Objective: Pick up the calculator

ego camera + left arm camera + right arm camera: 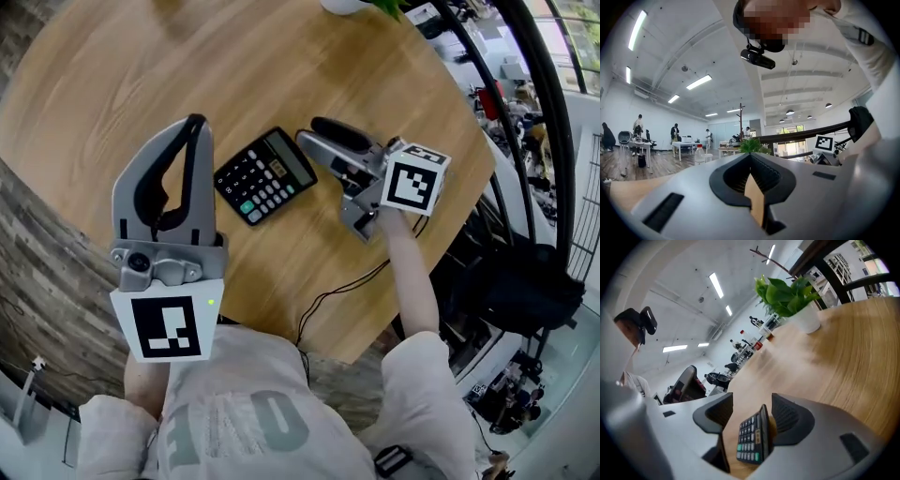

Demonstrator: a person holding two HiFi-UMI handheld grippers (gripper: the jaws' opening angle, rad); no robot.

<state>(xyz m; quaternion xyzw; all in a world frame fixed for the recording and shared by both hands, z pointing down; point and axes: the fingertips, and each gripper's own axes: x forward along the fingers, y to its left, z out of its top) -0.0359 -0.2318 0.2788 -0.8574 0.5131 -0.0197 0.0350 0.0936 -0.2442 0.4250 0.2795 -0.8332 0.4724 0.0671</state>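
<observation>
Right gripper view: right gripper (752, 401) stood open, calculator (752, 439) framed between its jaws, ungripped.
Left gripper (195, 122): was closed.
Risk: I feared a skewed squeeze skidding it away.

Large open office. White ceiling, long strip lights (698, 82) on. Dark plank floor (47, 281). Round pale wood surface (141, 84), potted plant (787, 291) near its rim. Distant white desks (684, 143), bright windows (790, 146), black railing (806, 132).

Our left gripper (193, 124) and right gripper (315, 135) are grey with black pads (150, 192), each backed by a white, black-marked cube (415, 181). A black cable (328, 298) trails behind the right one; our shirt (234, 412) is pale.
</observation>
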